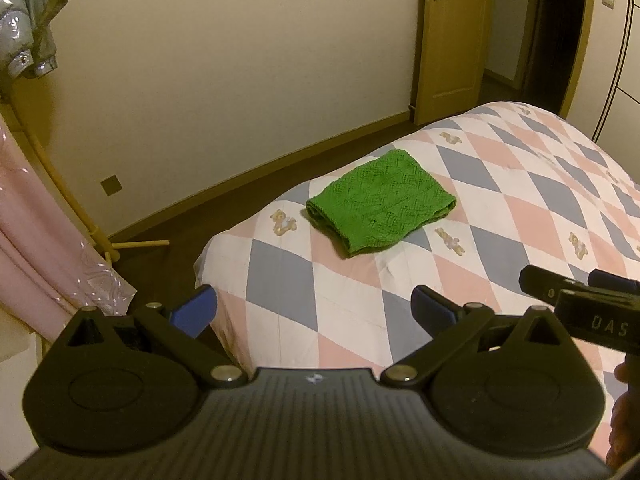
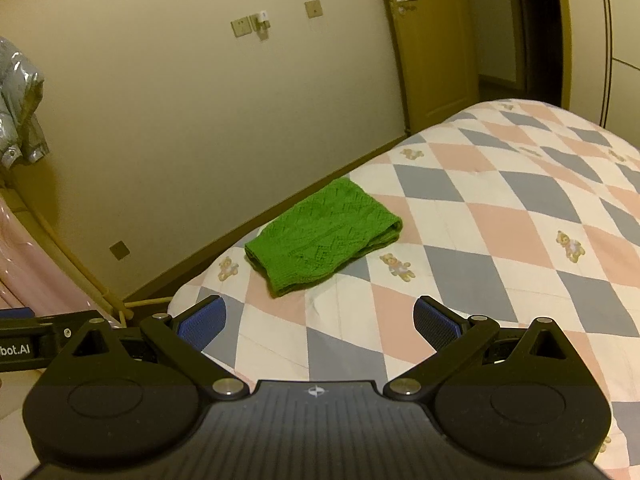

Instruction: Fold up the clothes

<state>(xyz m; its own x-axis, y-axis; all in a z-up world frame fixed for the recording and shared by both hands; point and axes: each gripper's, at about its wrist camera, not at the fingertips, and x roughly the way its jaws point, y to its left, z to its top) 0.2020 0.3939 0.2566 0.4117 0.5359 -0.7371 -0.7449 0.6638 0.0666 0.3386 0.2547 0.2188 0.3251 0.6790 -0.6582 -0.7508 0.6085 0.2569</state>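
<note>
Between the blue pads of the left gripper [image 1: 314,310], spread wide and holding nothing, lies only the checked quilt [image 1: 500,216]; the right gripper [image 2: 320,320] is spread just as wide and equally bare. Ahead of both, well clear of the fingertips, a green knitted garment [image 1: 380,202] lies already folded into a compact rectangle near the bed's corner. Its long axis runs slantwise, near-left to far-right. It sits nearly dead ahead of the left tool, ahead-left of the right. Readable writing: "DAS" on one tool body, "bot.AI" on the other.

One green knit garment [image 1: 380,204], one bed [image 1: 520,184], two claws, one door [image 1: 448,40].
</note>
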